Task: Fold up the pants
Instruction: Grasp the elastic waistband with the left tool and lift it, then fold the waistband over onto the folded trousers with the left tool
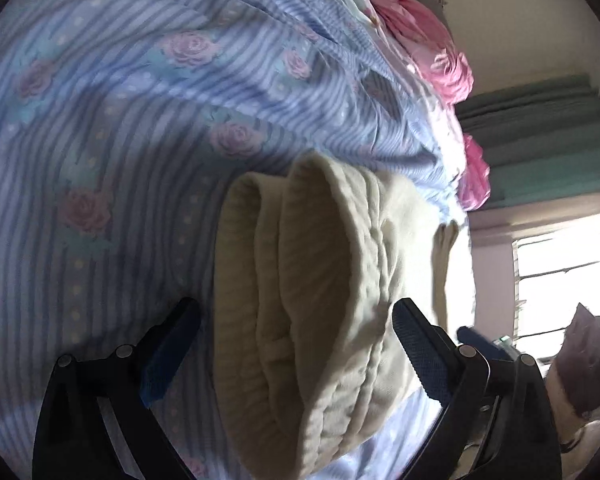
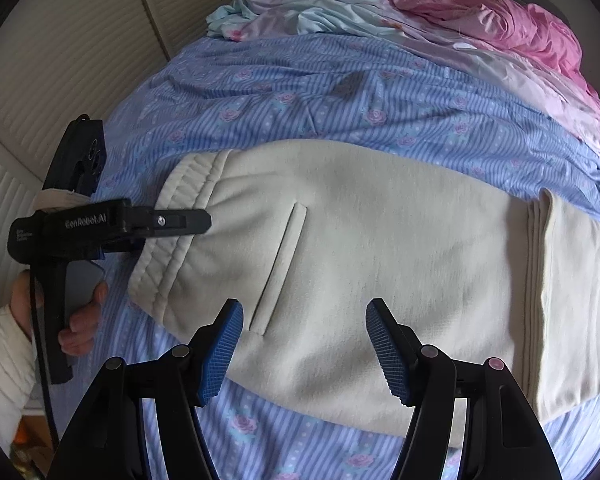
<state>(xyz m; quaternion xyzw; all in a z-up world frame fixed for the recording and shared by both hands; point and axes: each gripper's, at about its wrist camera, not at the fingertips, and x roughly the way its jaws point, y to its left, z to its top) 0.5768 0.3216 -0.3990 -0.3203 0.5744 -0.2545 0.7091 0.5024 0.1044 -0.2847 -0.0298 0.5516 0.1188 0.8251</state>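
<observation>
Pants [image 2: 380, 248], cream-coloured, are lying across the middle of the frame on a striped bedsheet [image 2: 284, 92]. Left gripper [image 1: 296, 322] is gaping wide around the waistband [image 2: 180, 216]; right gripper [image 2: 304, 320] is hovering wide open, holding nothing.

Before me: bed sheet [image 2: 380, 92], blue-striped with pink roses; crumpled pink blanket [image 2: 532, 28] at its far right; pale blue floral cloth [image 2: 300, 12] beside it; white slatted wall panel [image 2: 60, 60] left; green curtain [image 1: 548, 140] above bright window [image 1: 564, 280].

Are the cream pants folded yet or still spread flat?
Partly folded. The cream pants lie on the striped bedsheet with leg layers doubled over at the right end; the waistband end remains flat.
</observation>
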